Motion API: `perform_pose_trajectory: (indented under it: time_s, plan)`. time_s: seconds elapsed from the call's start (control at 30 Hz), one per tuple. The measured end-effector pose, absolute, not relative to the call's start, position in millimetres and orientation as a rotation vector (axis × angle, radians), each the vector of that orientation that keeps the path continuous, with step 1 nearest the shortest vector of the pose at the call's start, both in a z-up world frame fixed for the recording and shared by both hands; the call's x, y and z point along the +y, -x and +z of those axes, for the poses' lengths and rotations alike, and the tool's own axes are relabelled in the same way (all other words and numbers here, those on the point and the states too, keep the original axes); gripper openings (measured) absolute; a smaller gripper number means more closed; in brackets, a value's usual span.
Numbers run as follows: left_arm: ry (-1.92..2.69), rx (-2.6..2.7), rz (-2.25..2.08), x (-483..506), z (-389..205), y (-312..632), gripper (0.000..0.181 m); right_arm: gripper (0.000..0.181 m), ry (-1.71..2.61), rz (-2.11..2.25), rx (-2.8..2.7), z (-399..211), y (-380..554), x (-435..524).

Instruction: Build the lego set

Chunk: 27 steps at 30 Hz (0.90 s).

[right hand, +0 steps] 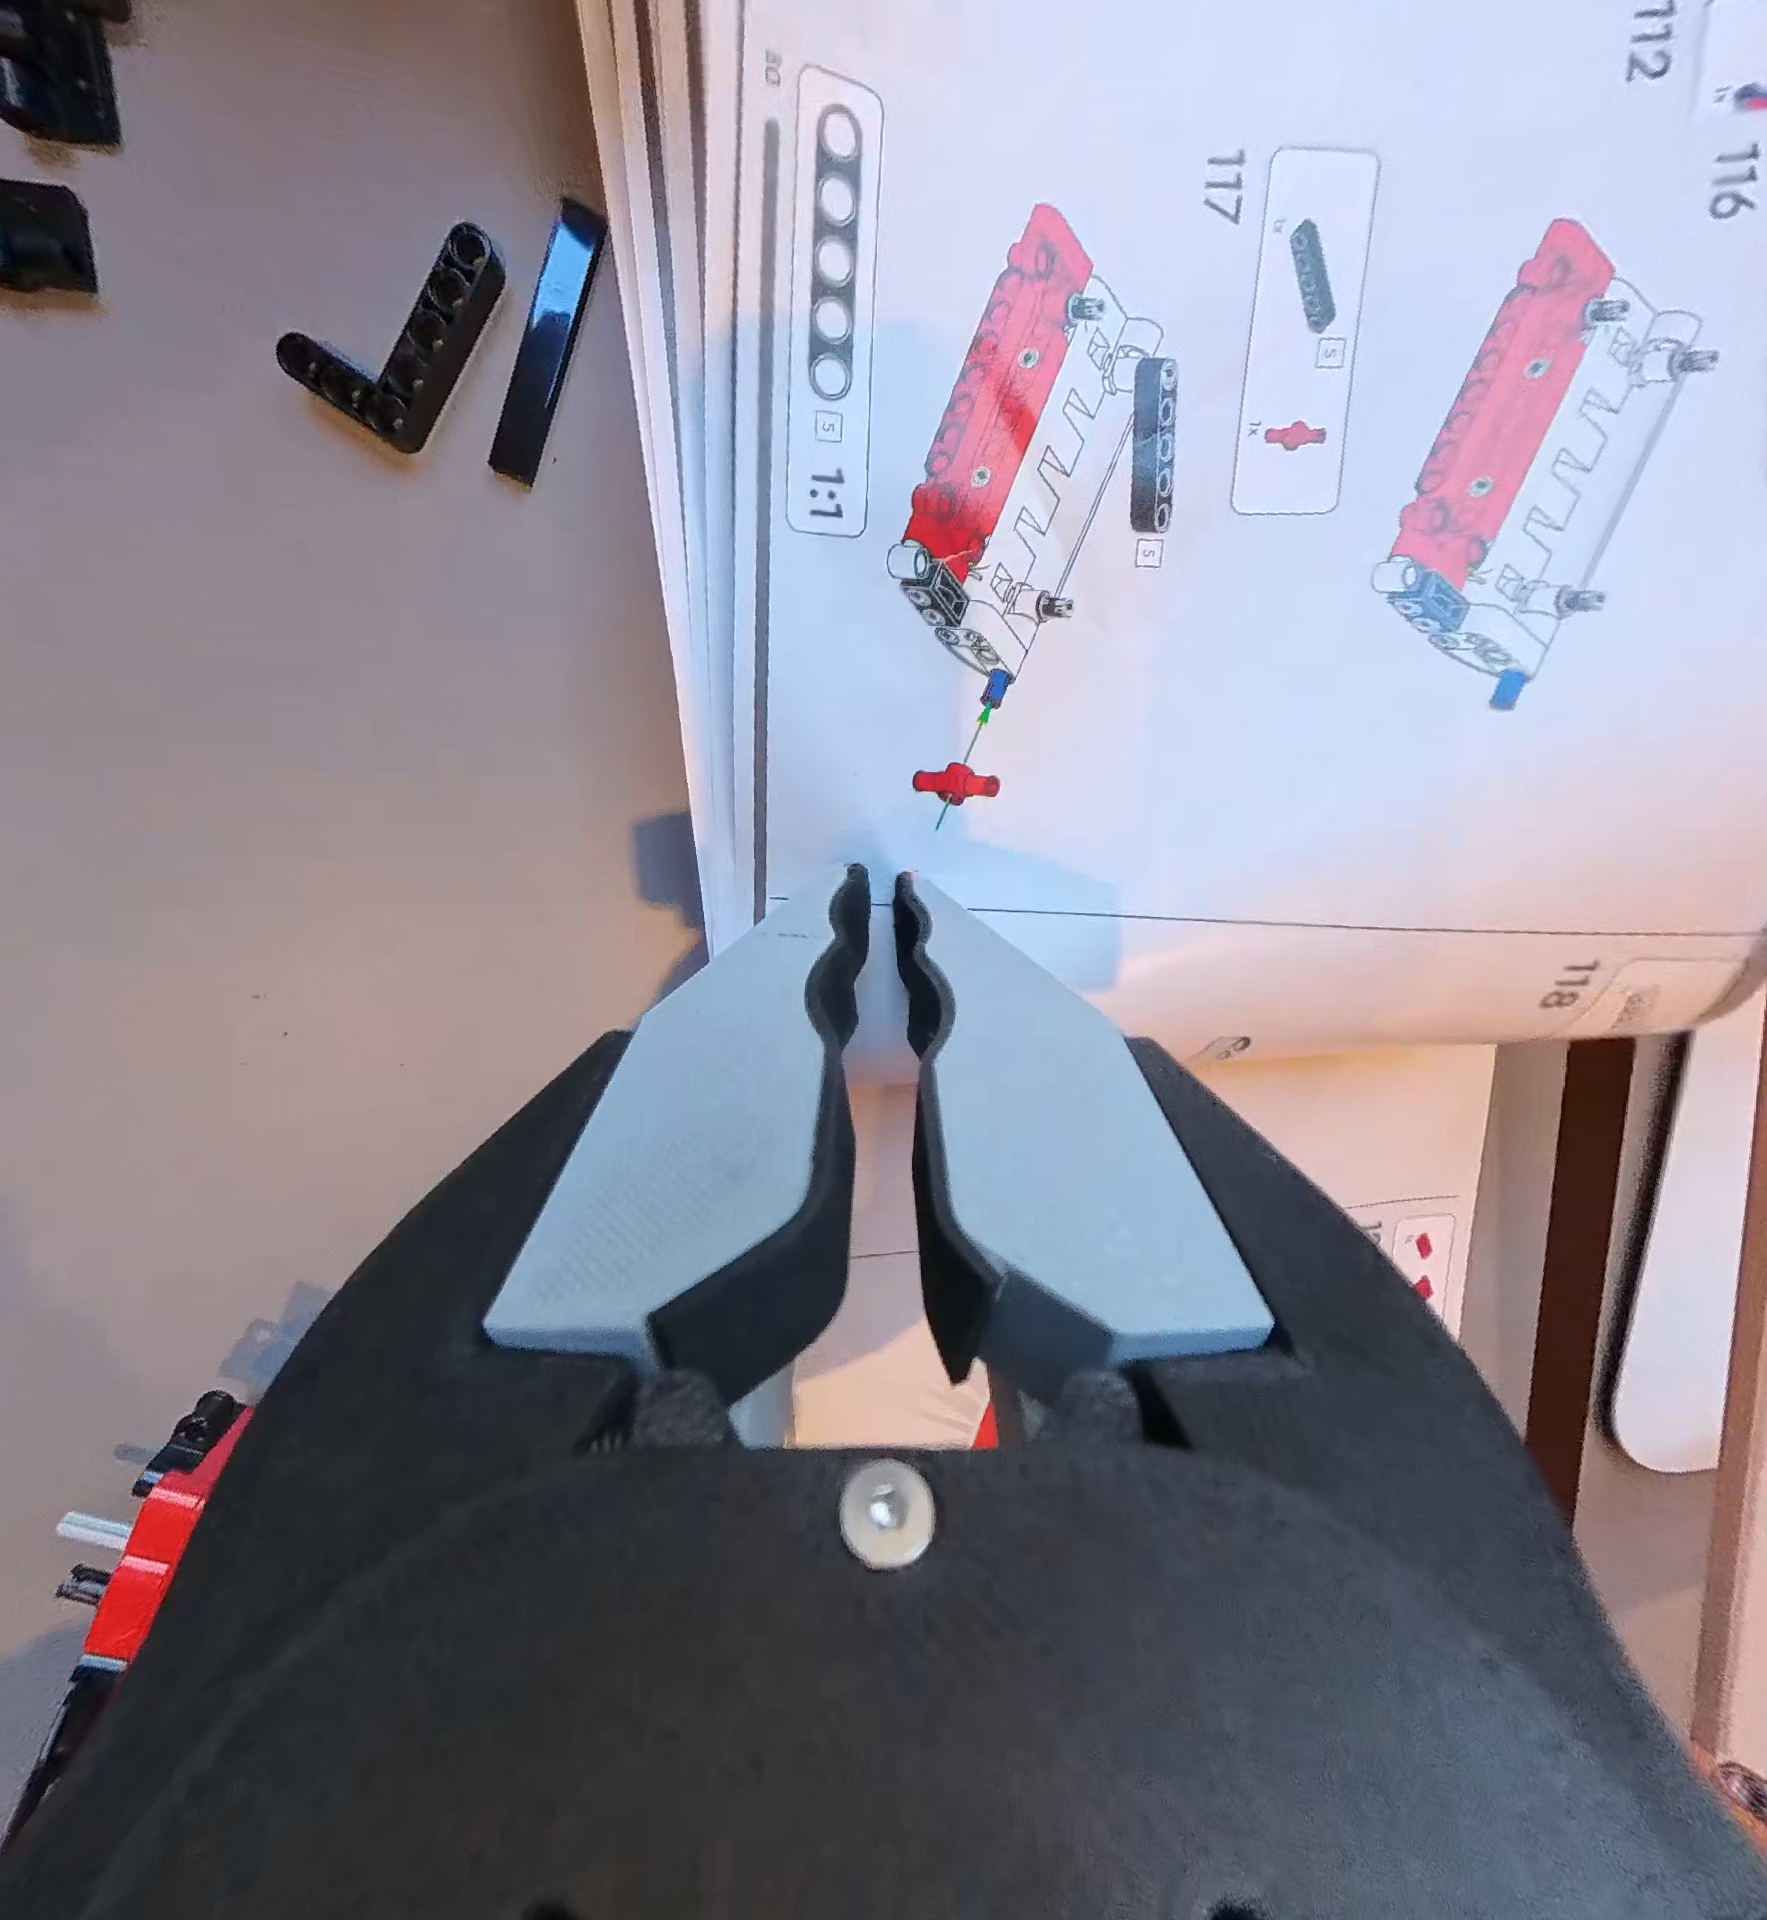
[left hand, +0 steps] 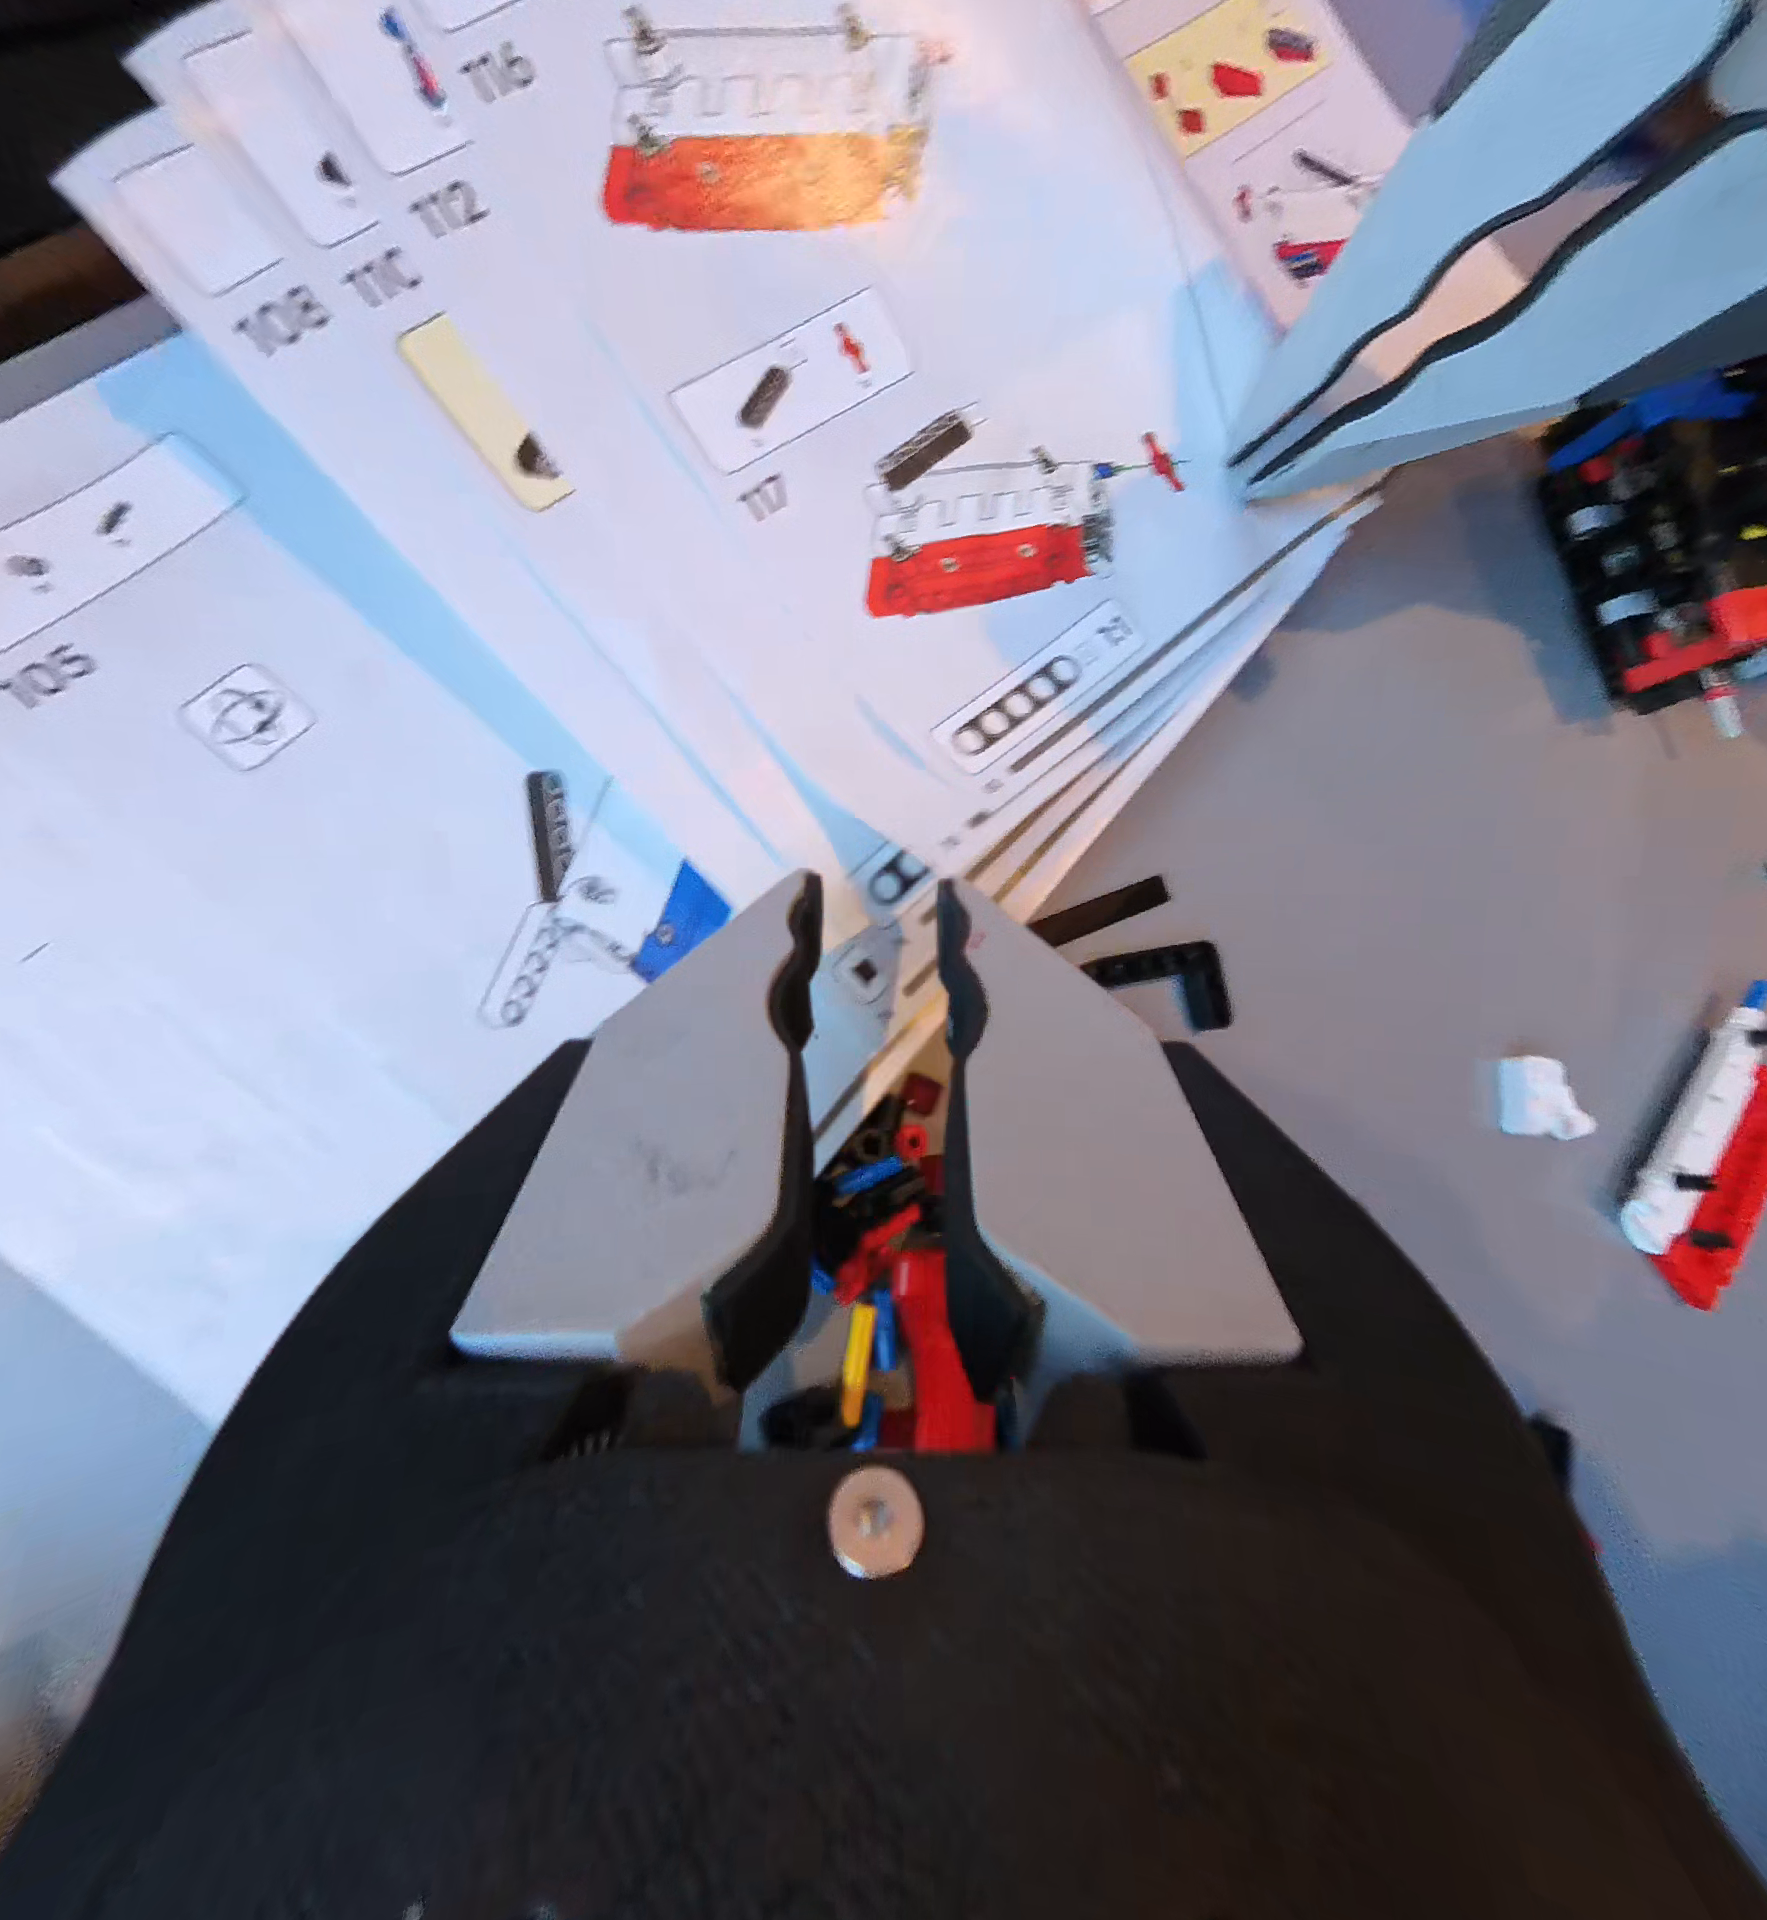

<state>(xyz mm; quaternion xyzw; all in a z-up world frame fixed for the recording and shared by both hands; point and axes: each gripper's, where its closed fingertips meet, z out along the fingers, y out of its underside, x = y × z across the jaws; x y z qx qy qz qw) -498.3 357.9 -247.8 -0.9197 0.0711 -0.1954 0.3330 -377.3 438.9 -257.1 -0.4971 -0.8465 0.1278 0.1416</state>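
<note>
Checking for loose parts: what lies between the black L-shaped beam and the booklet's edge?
In the right wrist view, one flat black strip lies between the L-beam and the booklet; otherwise bare table.

My two wrist cameras look steeply down, close over the table; both share the open instruction booklet.

Glossy paper booklet, seemingly matt table
</note>
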Motion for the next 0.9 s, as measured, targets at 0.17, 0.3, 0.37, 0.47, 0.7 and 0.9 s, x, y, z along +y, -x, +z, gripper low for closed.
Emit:
perform_pose_trajectory:
  time_s: [0.17, 0.3, 0.37, 0.47, 0.7, 0.9]
  plan:
    - [2.373, 0.185, -0.520, 360, -235, 497, 0.019, 0.003, 1.455, 0.406, -2.425, -257, 376, 440]
    - [2.355, 0.190, -0.550, 366, -235, 494, 0.019, 0.002, 1.450, 0.409, -2.415, -257, 374, 442]
    - [2.377, 0.219, -0.513, 373, -245, 490, 0.018, 0.002, 1.446, 0.410, -2.405, -257, 373, 443]
    - [2.481, 0.290, -0.329, 381, -269, 494, 0.009, 0.002, 1.455, 0.387, -2.401, -257, 367, 448]
    - [2.551, 0.378, -0.108, 383, -280, 502, 0.000, 0.003, 1.606, -0.169, -2.260, -264, 309, 529]
    - [2.395, 0.323, -0.089, 396, -233, 498, 0.000, 0.003, 1.586, -0.040, -2.132, -230, 327, 521]
